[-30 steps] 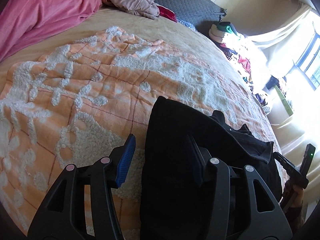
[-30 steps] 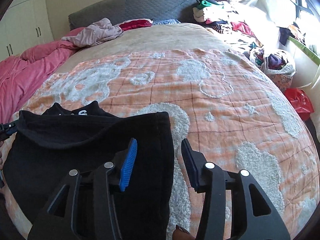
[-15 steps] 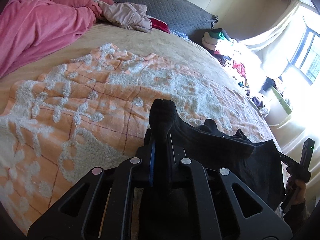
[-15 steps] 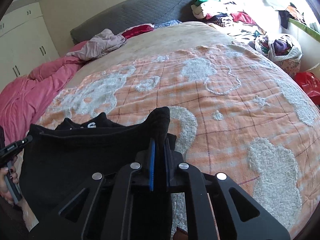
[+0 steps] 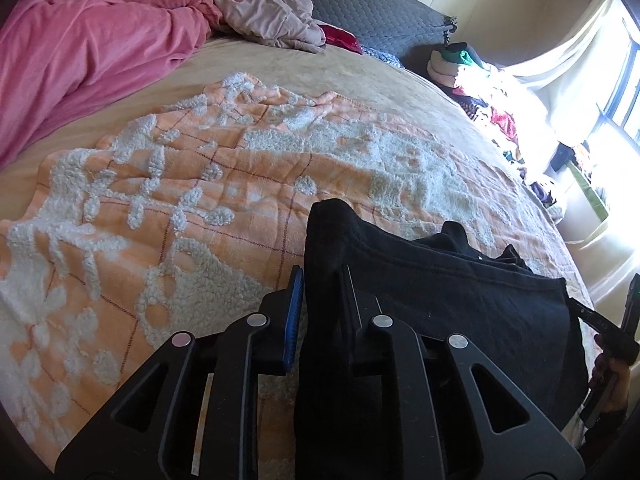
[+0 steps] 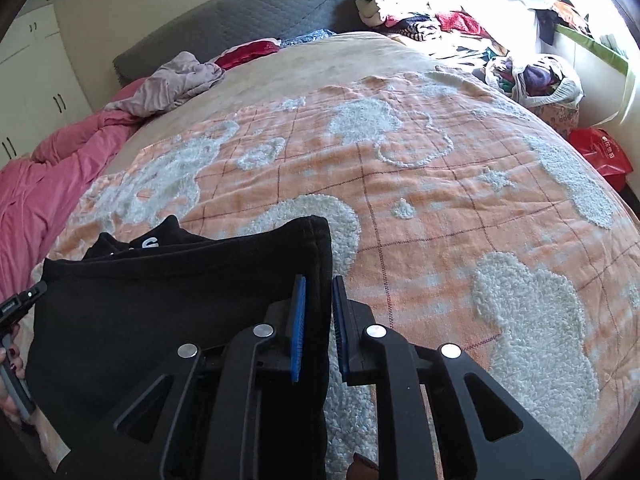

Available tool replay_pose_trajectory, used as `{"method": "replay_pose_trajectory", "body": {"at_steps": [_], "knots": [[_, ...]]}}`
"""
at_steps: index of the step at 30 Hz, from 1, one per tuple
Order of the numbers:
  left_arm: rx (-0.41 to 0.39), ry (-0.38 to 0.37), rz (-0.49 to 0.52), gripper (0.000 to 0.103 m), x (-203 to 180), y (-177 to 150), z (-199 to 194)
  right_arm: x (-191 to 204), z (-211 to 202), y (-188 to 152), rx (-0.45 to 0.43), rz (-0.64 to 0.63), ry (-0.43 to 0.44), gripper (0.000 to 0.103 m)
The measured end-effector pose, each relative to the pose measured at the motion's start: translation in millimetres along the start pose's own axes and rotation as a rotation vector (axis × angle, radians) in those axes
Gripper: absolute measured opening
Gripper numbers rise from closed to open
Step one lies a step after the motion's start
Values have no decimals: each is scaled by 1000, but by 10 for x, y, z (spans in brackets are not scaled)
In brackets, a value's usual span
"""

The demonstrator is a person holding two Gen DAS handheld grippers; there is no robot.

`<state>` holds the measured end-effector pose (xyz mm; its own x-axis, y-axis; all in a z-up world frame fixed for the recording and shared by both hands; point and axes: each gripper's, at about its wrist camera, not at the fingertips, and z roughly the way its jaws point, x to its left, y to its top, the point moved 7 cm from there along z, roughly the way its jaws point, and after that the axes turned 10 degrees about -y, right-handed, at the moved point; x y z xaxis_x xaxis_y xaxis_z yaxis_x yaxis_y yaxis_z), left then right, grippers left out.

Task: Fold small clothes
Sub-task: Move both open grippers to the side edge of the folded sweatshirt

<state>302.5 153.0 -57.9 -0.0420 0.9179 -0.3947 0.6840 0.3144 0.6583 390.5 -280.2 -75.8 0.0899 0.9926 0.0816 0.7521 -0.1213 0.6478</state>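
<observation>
A small black garment lies on the orange and white bedspread at the near edge of the bed. My left gripper has a left corner of the garment between its blue pads, with the jaws a little parted around the cloth. My right gripper has the right corner of the black garment between its pads, jaws likewise slightly parted. The corners stand up a little above the bedspread. Each view shows the other gripper at its edge.
A pink duvet and a mauve garment lie at the head of the bed by the grey headboard. A heap of clothes, a full bag and a red bag sit on the right side.
A second ago both grippers were open over the garment's corners. They shut on the corners and lifted them; now both pairs of jaws have parted slightly, cloth still between them.
</observation>
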Motion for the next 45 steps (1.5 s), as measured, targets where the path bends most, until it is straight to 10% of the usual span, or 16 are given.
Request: {"method": "replay_pose_trajectory", "body": {"at_steps": [5, 45], "knots": [[26, 26, 70, 28, -188, -52, -50, 20, -74, -44, -17, -21, -31, 18], [150, 2, 138, 70, -493, -602, -225, 1003, -926, -871, -68, -248, 127, 63]]}}
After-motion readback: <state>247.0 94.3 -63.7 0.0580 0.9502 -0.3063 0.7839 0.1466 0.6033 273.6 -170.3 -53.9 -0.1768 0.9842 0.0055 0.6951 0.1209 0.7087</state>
